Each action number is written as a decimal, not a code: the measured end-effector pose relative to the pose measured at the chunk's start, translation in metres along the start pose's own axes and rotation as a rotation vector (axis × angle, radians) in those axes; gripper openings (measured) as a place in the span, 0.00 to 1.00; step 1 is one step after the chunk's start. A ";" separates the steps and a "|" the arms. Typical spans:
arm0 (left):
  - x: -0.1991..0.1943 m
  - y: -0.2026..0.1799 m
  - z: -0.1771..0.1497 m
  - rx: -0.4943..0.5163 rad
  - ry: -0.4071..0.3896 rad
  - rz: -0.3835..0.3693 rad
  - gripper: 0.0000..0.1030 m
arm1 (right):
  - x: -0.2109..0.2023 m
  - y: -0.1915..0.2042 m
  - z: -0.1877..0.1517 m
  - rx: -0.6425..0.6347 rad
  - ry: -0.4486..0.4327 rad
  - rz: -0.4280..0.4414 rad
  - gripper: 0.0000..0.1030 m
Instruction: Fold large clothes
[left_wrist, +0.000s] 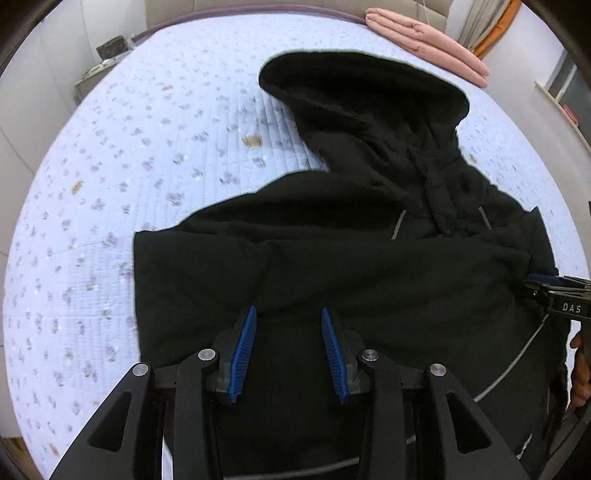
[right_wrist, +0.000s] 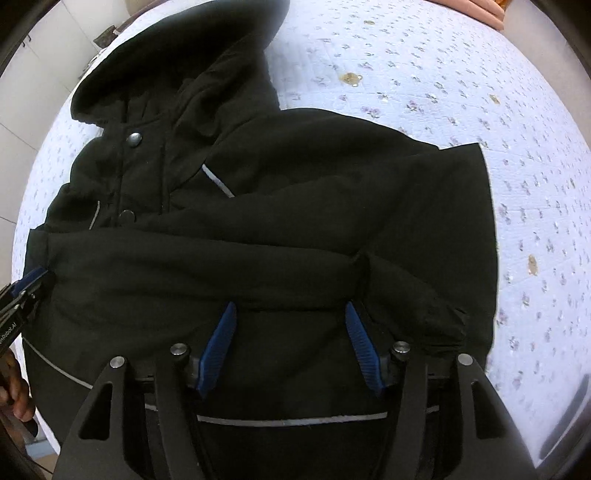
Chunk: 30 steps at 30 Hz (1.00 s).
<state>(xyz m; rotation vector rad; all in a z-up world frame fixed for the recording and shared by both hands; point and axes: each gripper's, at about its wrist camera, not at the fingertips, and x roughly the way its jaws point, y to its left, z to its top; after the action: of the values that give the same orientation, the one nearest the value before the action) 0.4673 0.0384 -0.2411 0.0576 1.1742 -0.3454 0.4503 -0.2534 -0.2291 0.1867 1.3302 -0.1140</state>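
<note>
A black hooded jacket (left_wrist: 369, 258) lies on the bed with its hood (left_wrist: 362, 96) toward the far side and both sleeves folded across the chest. It also shows in the right wrist view (right_wrist: 277, 206), with snap buttons and grey reflective stripes. My left gripper (left_wrist: 289, 314) is open, its blue pads just above the folded sleeve, holding nothing. My right gripper (right_wrist: 290, 308) is open over the other side of the jacket, empty. Each gripper shows at the edge of the other's view: the right one (left_wrist: 554, 291), the left one (right_wrist: 26, 288).
The bed has a light blue quilted cover with small flower prints (left_wrist: 129, 166). Folded pink cloth (left_wrist: 428, 40) lies at the bed's far right corner. A small nightstand with a dark box (left_wrist: 110, 48) stands beyond the far left edge.
</note>
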 end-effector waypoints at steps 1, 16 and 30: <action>-0.009 0.000 -0.003 -0.003 -0.014 -0.021 0.37 | -0.009 -0.002 -0.003 -0.001 0.001 -0.005 0.58; -0.037 0.022 -0.095 -0.142 0.035 -0.143 0.37 | -0.029 -0.034 -0.083 -0.067 0.056 -0.020 0.65; -0.082 0.005 -0.006 -0.157 -0.076 -0.066 0.38 | -0.113 -0.068 -0.032 -0.105 -0.066 0.168 0.65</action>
<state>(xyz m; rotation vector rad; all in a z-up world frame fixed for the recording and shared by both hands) 0.4357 0.0636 -0.1693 -0.1309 1.1262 -0.3101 0.3803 -0.3162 -0.1311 0.2033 1.2464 0.0910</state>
